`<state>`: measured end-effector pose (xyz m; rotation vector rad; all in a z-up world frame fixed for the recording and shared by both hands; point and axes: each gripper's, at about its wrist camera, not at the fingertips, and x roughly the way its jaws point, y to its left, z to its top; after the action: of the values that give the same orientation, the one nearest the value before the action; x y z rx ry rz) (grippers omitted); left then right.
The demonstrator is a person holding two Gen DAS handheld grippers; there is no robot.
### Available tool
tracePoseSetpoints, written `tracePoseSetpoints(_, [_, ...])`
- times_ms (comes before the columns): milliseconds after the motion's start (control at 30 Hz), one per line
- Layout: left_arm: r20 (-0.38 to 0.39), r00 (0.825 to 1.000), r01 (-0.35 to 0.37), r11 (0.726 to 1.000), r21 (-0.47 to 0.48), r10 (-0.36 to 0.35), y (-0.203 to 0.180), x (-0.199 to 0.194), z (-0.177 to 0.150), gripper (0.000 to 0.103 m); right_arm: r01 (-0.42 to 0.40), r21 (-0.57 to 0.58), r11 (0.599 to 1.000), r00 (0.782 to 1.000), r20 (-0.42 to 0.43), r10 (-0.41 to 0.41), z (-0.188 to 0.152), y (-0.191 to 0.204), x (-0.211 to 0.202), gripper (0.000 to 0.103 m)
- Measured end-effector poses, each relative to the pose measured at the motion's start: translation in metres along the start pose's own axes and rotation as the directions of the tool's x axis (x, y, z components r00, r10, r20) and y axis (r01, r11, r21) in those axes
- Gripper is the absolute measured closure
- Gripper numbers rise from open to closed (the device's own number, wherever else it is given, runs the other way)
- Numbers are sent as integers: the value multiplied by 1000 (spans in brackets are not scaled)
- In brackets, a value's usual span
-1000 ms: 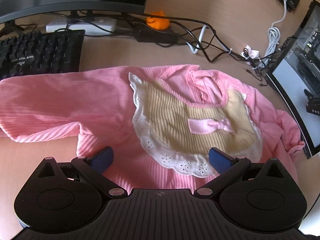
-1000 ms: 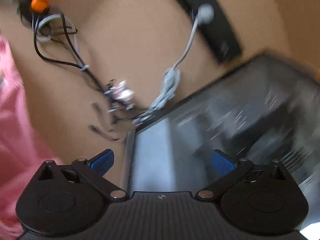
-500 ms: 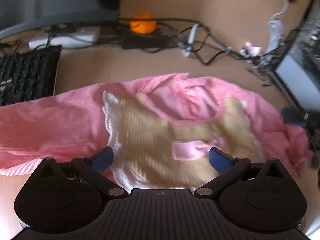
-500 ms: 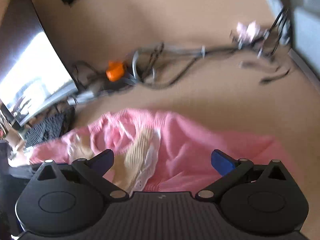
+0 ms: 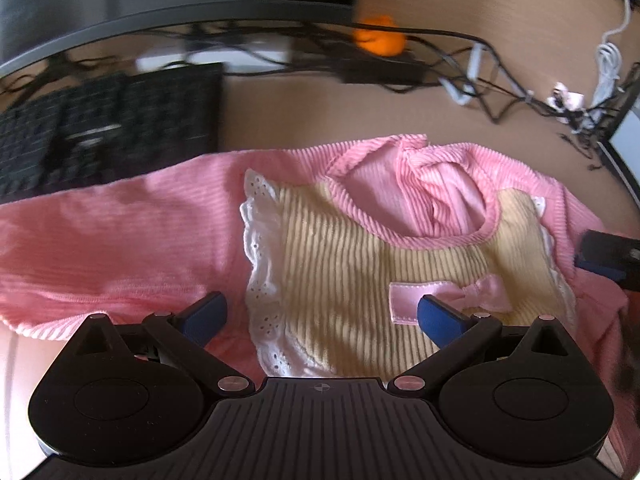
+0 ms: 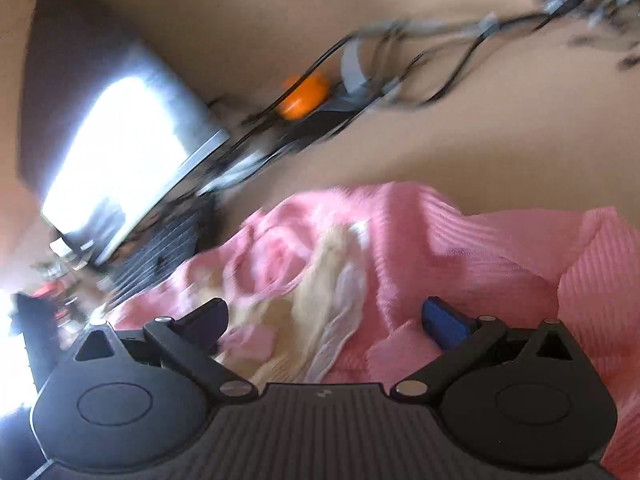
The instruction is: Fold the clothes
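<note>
A pink ribbed child's top [image 5: 132, 236] lies front-up on the wooden desk, with a cream bib panel [image 5: 344, 276], white lace trim and a pink bow [image 5: 452, 296]. Its left sleeve stretches out to the left. My left gripper [image 5: 320, 316] is open and empty, low over the bib's lower edge. My right gripper [image 6: 324, 316] is open and empty over the right side of the top [image 6: 500, 256]; its blue fingertip shows at the right edge of the left wrist view [image 5: 600, 268].
A black keyboard [image 5: 100, 128] lies behind the left sleeve. A monitor base [image 5: 160, 0], a tangle of cables [image 5: 440, 64], a power strip and an orange object [image 5: 380, 40] line the back of the desk. A second screen's corner [image 5: 624, 148] stands at the right.
My right gripper has swung from the right-hand screen round to the top and now hovers over its right side. My left gripper has shifted closer over the bib.
</note>
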<state>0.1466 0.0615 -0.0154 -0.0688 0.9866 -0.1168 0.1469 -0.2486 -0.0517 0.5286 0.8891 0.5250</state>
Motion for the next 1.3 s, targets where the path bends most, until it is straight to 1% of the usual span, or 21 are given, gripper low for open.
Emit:
tracePoseSetpoints(33, [-2, 1000, -2, 1000, -5, 2, 8, -3, -1, 0, -21, -11, 1000, 1000, -22, 20, -3, 7, 0, 0])
tracePoseSetpoints(133, [9, 999, 41, 998, -42, -40, 23, -13, -2, 0, 59, -200, 978, 998, 34, -53, -13, 32, -22, 0])
tracePoseSetpoints(233, [51, 997, 51, 998, -37, -49, 24, -27, -5, 0, 223, -353, 909, 972, 11, -235, -9, 34, -28, 0])
tracePoseSetpoints(267, [63, 997, 49, 998, -26, -47, 22, -31, -7, 0, 396, -390, 831, 915, 86, -395, -5, 27, -31, 0])
tracePoseSetpoints(300, [74, 996, 50, 999, -8, -49, 19, -35, -9, 0, 554, -412, 723, 826, 166, -538, -1, 21, -34, 0])
tracePoseSetpoints(333, [84, 995, 51, 999, 11, -52, 16, -40, -12, 0, 698, -412, 586, 706, 259, -659, 4, 14, -39, 0])
tracePoseSetpoints(367, [94, 994, 52, 998, 30, -55, 13, -44, -14, 0, 825, -361, 434, 556, 381, -739, 9, 7, -52, 0])
tracePoseSetpoints(433, [102, 991, 78, 996, 48, -83, 6, -48, -21, 0, 901, -244, 358, 433, 490, -757, 18, 5, -87, 0])
tracePoseSetpoints(467, [104, 990, 92, 994, 57, -98, 3, -49, -24, 0, 889, -199, 412, 454, 496, -740, 22, 7, -107, 0])
tracePoseSetpoints(567, [113, 983, 133, 988, 83, -142, -6, -54, -35, 0, 781, -220, 584, 615, 433, -659, 11, 17, -137, 0])
tracePoseSetpoints(633, [92, 984, 148, 987, 69, -154, -12, -48, -39, 0, 753, -331, 568, 658, 365, -659, -13, 32, -124, 0])
tracePoseSetpoints(800, [42, 987, 156, 987, 48, -158, -21, -34, -43, 0, 677, -508, 533, 714, 275, -644, -66, 53, -74, 0])
tracePoseSetpoints(867, [32, 988, 150, 987, 58, -152, -23, -31, -43, 0, 670, -540, 509, 710, 268, -651, -69, 47, -73, 0])
tracePoseSetpoints(900, [29, 988, 152, 987, 56, -154, -22, -31, -43, 0, 680, -556, 478, 694, 277, -665, -70, 43, -73, 0])
tracePoseSetpoints(933, [26, 987, 155, 986, 54, -157, -21, -31, -43, 0, 750, -561, 350, 598, 351, -720, -69, 38, -76, 0])
tracePoseSetpoints(1000, [26, 987, 160, 986, 45, -162, -19, -31, -43, 0, 864, -500, 50, 344, 516, -785, -64, 27, -85, 0])
tracePoseSetpoints(1033, [28, 986, 162, 986, 39, -164, -18, -31, -44, 0, 891, -449, -72, 227, 577, -785, -59, 23, -91, 0])
tracePoseSetpoints(1100, [33, 986, 161, 986, 38, -162, -19, -31, -45, 0, 934, -350, -72, 159, 587, -794, -46, 26, -112, 0])
tracePoseSetpoints(1133, [34, 987, 158, 987, 42, -159, -20, -30, -45, 0, 951, -303, -57, 139, 586, -799, -40, 28, -122, 0])
tracePoseSetpoints(1200, [36, 987, 152, 987, 52, -154, -22, -30, -46, 0, 962, -240, 128, 243, 545, -803, -32, 39, -137, 0])
tracePoseSetpoints(1300, [28, 989, 142, 987, 71, -145, -24, -29, -46, 0, 769, -200, 607, 631, 392, -670, -29, 49, -138, 0])
